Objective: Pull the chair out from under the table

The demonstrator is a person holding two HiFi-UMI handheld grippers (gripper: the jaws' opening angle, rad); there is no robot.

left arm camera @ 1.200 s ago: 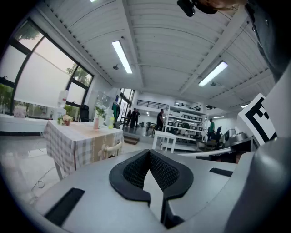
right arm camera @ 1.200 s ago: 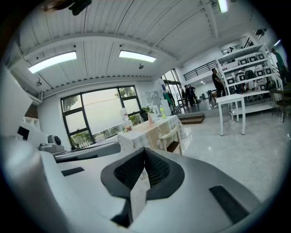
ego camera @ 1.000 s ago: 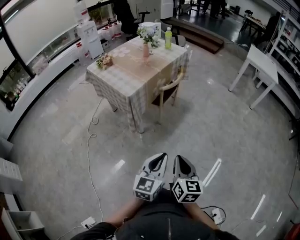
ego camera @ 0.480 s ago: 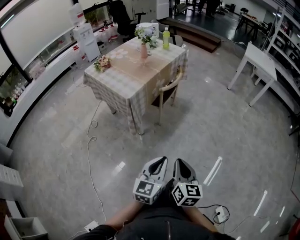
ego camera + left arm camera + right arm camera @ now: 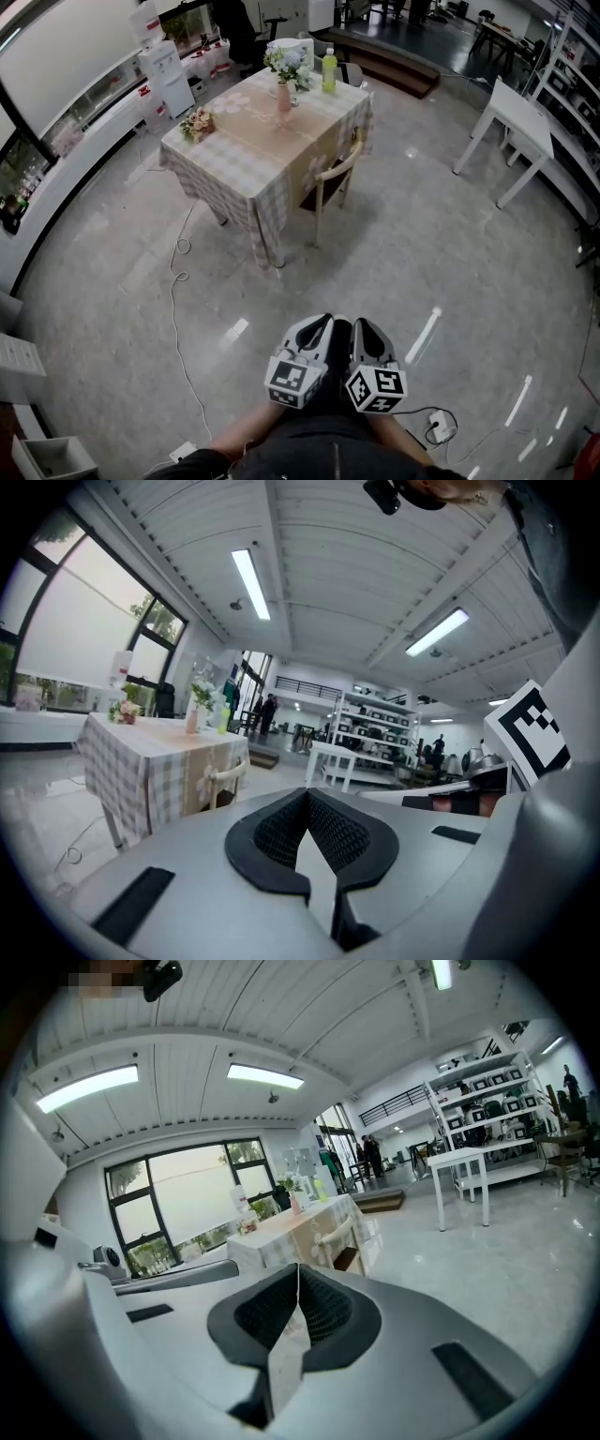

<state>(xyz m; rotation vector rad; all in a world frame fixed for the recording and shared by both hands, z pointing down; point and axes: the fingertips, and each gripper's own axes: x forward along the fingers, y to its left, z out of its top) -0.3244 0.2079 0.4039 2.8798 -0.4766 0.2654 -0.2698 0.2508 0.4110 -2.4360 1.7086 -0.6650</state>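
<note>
At the bottom centre of the head view, I hold my two grippers side by side, nearly touching, both pointing up the frame toward the table. My left gripper (image 5: 321,323) has its jaws pressed together with nothing between them. In its own view the black, finely ribbed pads (image 5: 277,832) meet along a thin seam inside a smooth grey shell. My right gripper (image 5: 363,328) is the same, jaws together and empty, with its textured black pads (image 5: 323,1307) meeting in a line. Each gripper carries a white marker cube (image 5: 295,380) printed with black squares.

The chair (image 5: 336,176) stands in the upper middle of the frame, well apart from both grippers. It is tucked in at the right-hand side of the table (image 5: 234,164), with its dark seat mostly under the tabletop. It has a pale wooden frame, a curved backrest and slim straight legs.

The table is rectangular, draped in a beige-and-white checked cloth (image 5: 272,202) that hangs down its sides. A plain tan runner (image 5: 281,131) lies along its length. On top stand a slender pink vase (image 5: 284,94) of flowers, a green bottle (image 5: 329,73) and a small posy (image 5: 197,122) near the left edge.

The floor (image 5: 422,253) is glossy grey stone with streaks of reflected light. A thin pale cable (image 5: 176,309) loops over it to the left of the table. At the upper right stands a white table (image 5: 520,117) with a flat top and thin square legs.
</note>
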